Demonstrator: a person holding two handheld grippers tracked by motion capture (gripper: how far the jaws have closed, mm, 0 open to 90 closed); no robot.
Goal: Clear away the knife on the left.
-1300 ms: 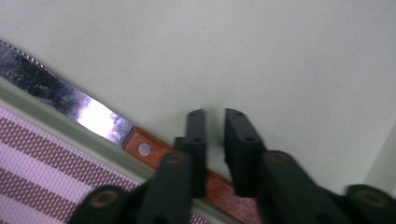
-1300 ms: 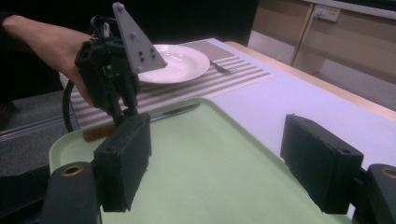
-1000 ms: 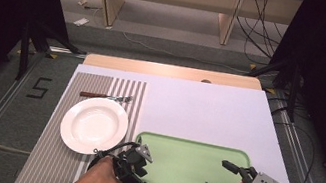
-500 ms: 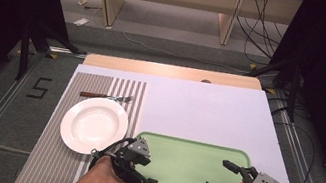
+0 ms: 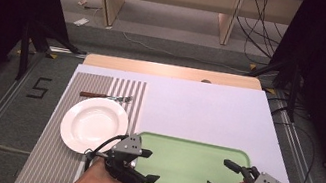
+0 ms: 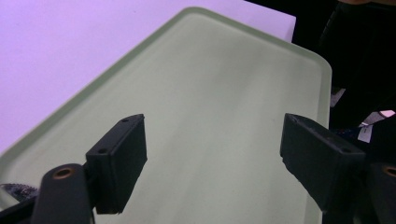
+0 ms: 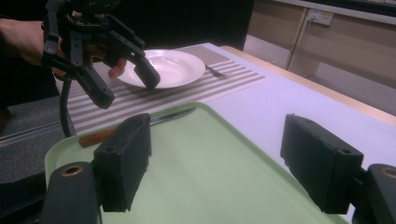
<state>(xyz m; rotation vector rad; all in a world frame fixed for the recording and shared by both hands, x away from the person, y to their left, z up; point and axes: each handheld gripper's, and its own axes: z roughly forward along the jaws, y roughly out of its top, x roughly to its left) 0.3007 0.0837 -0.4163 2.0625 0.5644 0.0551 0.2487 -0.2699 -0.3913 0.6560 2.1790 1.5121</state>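
High view set above the near edge, facing forward and down across the white table (image 5: 209, 107), left gripper view close over the pale green plastic tray (image 6: 219, 116), right gripper view low across that tray (image 7: 201, 158) toward the round white plate (image 7: 175, 67), tray shared by all views

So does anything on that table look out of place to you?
One thing: a wooden-handled knife lies beside the green tray, along its left rim next to the striped placemat, while the matching fork sits neatly above the white plate.
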